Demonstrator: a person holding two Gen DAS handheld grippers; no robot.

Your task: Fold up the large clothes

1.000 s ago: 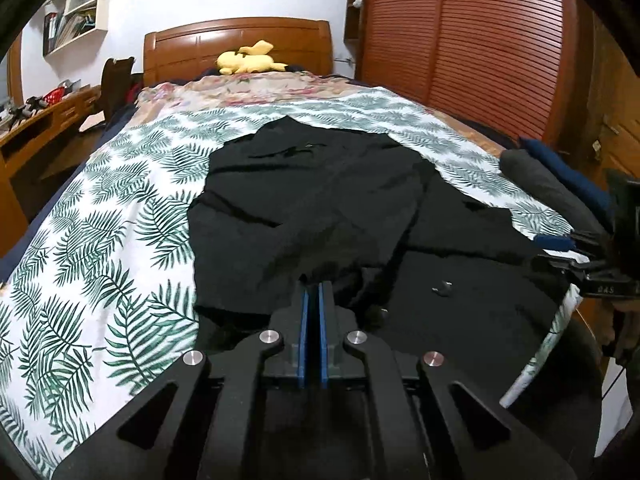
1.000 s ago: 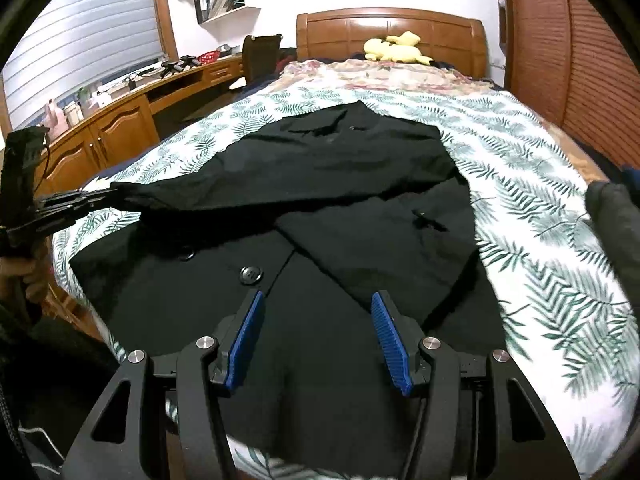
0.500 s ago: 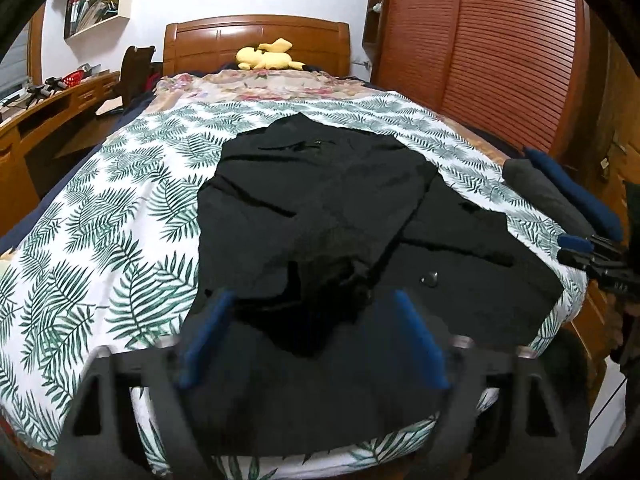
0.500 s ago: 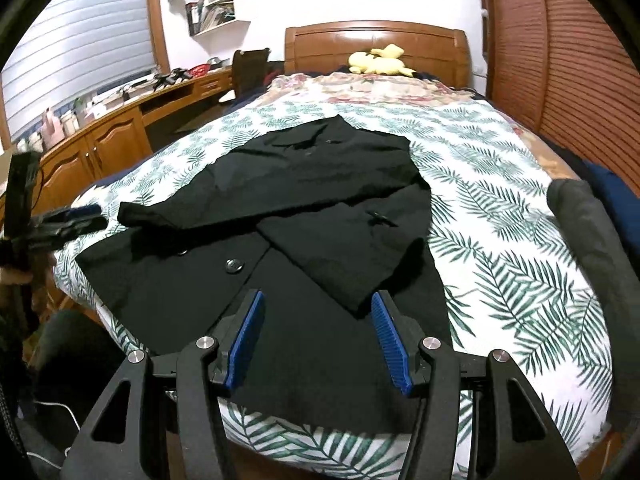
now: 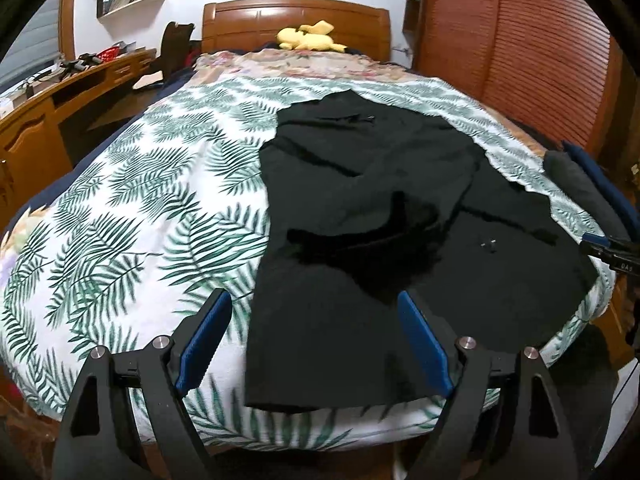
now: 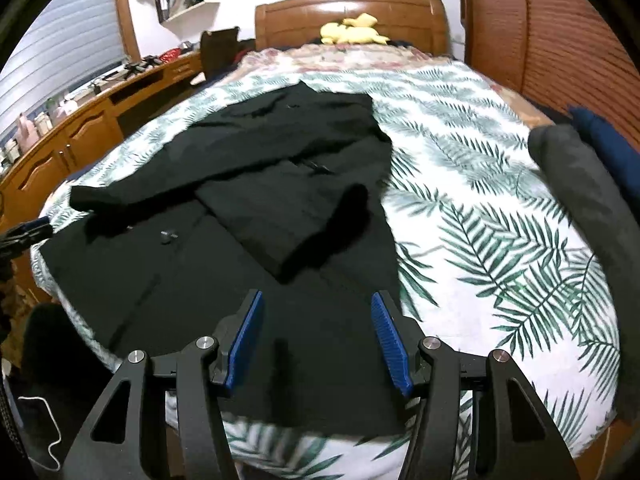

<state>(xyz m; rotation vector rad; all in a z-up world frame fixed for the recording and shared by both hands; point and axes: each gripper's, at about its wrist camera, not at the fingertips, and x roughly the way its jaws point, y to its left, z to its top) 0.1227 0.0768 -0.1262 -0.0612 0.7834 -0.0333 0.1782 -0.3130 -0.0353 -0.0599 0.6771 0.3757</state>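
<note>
A black coat (image 5: 380, 184) lies flat on the leaf-print bedspread (image 5: 140, 220), collar toward the headboard, both sleeves folded across its front. My left gripper (image 5: 314, 340) hovers open over the coat's lower left hem with nothing between its blue pads. In the right wrist view the coat (image 6: 280, 200) fills the middle, and one sleeve's cuff (image 6: 86, 198) reaches the left side of the bed. My right gripper (image 6: 317, 340) stands open above the hem and holds nothing. Each gripper shows at the edge of the other's view: the right gripper (image 5: 600, 246) and the left gripper (image 6: 28, 232).
Folded grey (image 6: 580, 184) and navy (image 6: 604, 136) clothes lie along the bed's right side. A yellow plush toy (image 5: 308, 40) sits by the wooden headboard. A wooden desk (image 6: 80, 128) runs along the left, slatted wardrobe doors (image 5: 520, 48) along the right. The bed's foot edge is just below both grippers.
My left gripper, shut on the sleeve a second ago, has opened and let it go; the sleeve now lies across the coat. Both grippers have drawn back toward the foot of the bed.
</note>
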